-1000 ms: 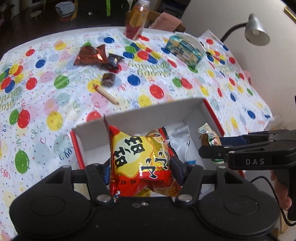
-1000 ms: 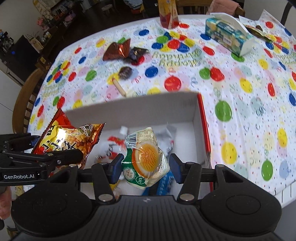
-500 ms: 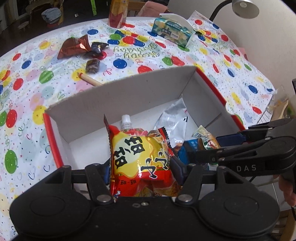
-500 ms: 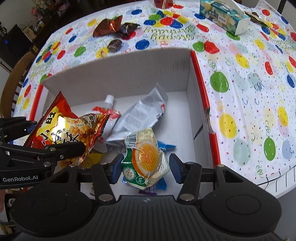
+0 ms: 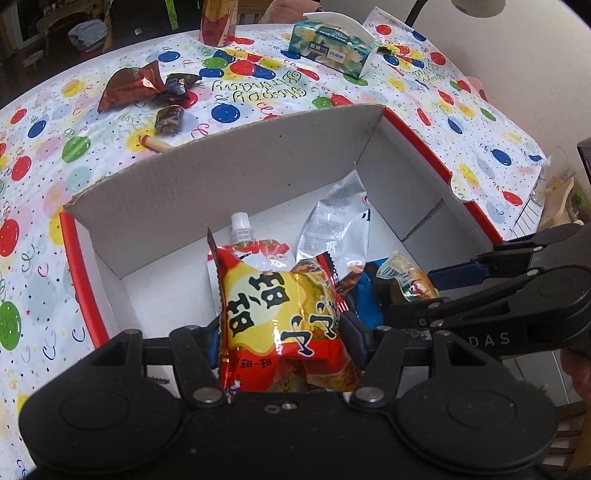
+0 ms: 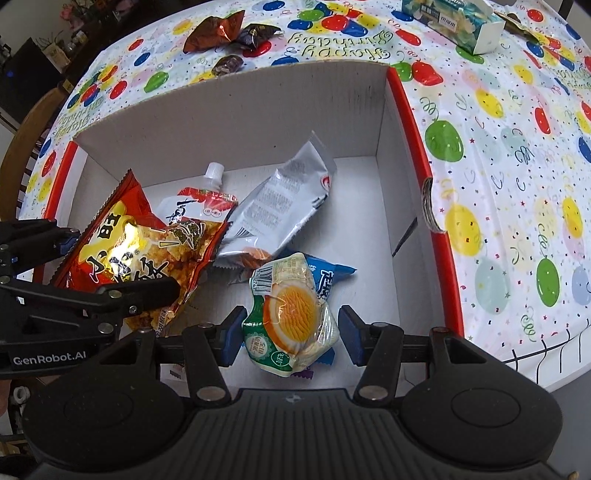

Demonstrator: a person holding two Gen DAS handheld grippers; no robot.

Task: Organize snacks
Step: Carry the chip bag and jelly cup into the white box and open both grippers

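A white cardboard box with red outer sides lies open on the balloon tablecloth. My left gripper is shut on a red and yellow snack bag, held over the box's near left part. My right gripper is shut on a green packet with an orange disc, held low over the box's near side. Each gripper shows in the other's view: the left gripper with the red bag, and the right gripper with the green packet.
On the box floor lie a white-capped pouch, a silver bag and a blue packet. Beyond the box on the cloth are a brown wrapper, dark candies, a sausage stick, a tissue box and a bottle.
Both grippers have moved forward and down over the box, each still holding its snack. The box fills more of both views and its contents now show.
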